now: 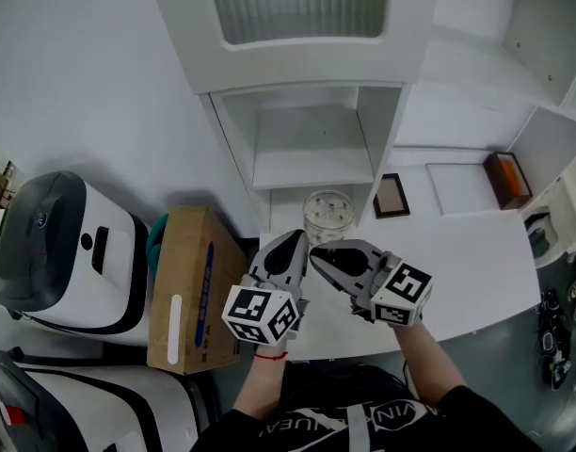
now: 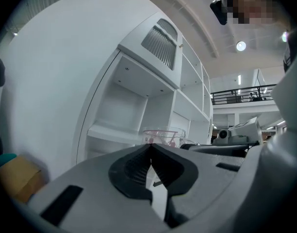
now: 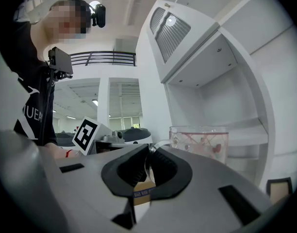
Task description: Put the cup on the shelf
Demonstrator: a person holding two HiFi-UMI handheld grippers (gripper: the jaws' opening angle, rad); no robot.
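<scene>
**A:** what's the room like where you are?

**B:** my view's mostly white: shelf unit (image 1: 312,144), wall (image 1: 90,83), bench (image 1: 457,262). Cardboard box (image 1: 189,285) beside the bench, grey floor (image 1: 495,361), round ceiling light (image 2: 241,46) on.

Bright, even indoor light, with wide-angle bending in every view.
A ceiling lamp (image 2: 241,46) glares at the upper right of the left gripper view. The white shelf unit (image 1: 307,149) looks nearly washed out, with soft shadows inside its compartments. Both gripper views darken at the corners, and the clear cup (image 3: 199,142) shows faint glints.
</scene>
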